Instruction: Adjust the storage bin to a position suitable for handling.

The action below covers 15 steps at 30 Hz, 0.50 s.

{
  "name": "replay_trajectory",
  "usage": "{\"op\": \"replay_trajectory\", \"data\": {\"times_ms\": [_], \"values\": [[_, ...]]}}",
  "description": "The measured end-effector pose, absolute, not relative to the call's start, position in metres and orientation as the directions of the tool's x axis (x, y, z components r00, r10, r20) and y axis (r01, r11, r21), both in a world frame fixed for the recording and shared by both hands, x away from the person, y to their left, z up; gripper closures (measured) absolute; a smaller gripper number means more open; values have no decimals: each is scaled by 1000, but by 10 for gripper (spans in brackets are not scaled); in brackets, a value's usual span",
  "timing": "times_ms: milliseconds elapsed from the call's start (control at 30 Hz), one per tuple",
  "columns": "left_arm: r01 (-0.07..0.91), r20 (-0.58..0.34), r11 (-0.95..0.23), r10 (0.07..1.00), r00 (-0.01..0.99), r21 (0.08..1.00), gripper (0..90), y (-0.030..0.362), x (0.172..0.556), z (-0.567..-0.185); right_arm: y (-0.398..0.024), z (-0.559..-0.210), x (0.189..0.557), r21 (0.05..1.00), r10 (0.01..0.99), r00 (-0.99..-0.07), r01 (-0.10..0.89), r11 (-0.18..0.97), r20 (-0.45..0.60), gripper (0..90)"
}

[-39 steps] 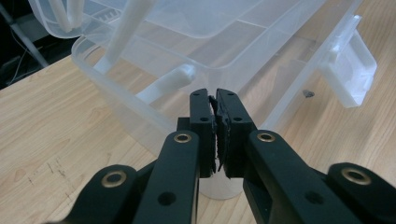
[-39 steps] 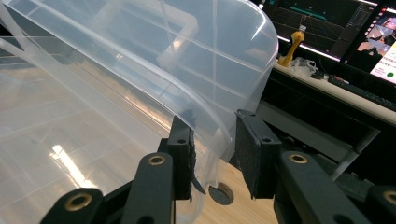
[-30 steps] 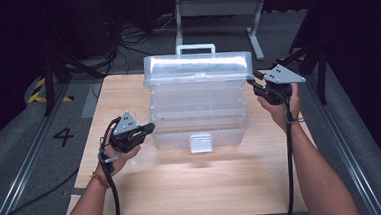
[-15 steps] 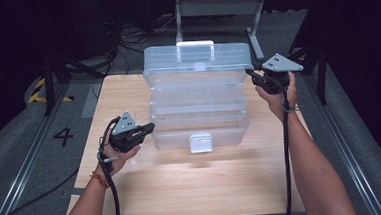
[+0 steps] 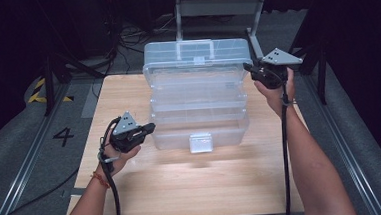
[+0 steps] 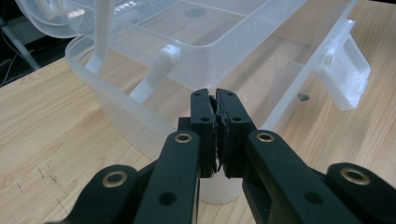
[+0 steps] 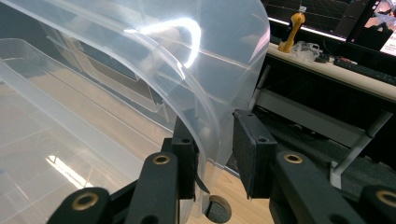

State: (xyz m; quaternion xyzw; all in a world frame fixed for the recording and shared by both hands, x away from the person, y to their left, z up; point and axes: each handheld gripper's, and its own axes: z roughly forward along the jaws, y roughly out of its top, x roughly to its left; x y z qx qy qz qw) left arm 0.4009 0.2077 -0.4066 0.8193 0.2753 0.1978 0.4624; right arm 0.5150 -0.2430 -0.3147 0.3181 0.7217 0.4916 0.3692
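Since a second ago the lid (image 5: 197, 54) of the clear plastic toolbox (image 5: 198, 99) has swung further up and back, and the right gripper (image 5: 256, 71) has gone with it toward the far right corner; the trays underneath have fanned out into steps.

That box sits in the middle of the wooden table (image 5: 183, 183), nearer the far edge, its white front latch (image 5: 201, 142) hanging open toward the person. Its lid stands tipped back with the handle (image 5: 195, 47) on top. In the right gripper view the curved clear edge of the lid (image 7: 205, 116) lies between the two black jaws, against the left pad, with a gap showing to the right pad; whether the jaws truly pinch it I cannot tell.

At the near left corner of the box the left gripper (image 5: 149, 127) hangs just beside the bottom tub. In the left gripper view (image 6: 217, 105) its jaws are pressed together with nothing between them, the tips close to the tub's wall (image 6: 135, 121) below a white hinge arm (image 6: 156, 72).

Beyond the table stands a grey metal frame (image 5: 220, 8), and a floor mark "4" (image 5: 63, 136) lies to the left.
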Motion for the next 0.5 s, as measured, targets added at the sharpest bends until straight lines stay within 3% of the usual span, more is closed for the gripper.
{"op": "replay_trajectory", "data": {"times_ms": [500], "values": [[271, 58, -414, 630, 775, 869, 868, 206, 403, -408, -242, -321, 532, 941, 817, -539, 121, 317, -205, 694]]}}
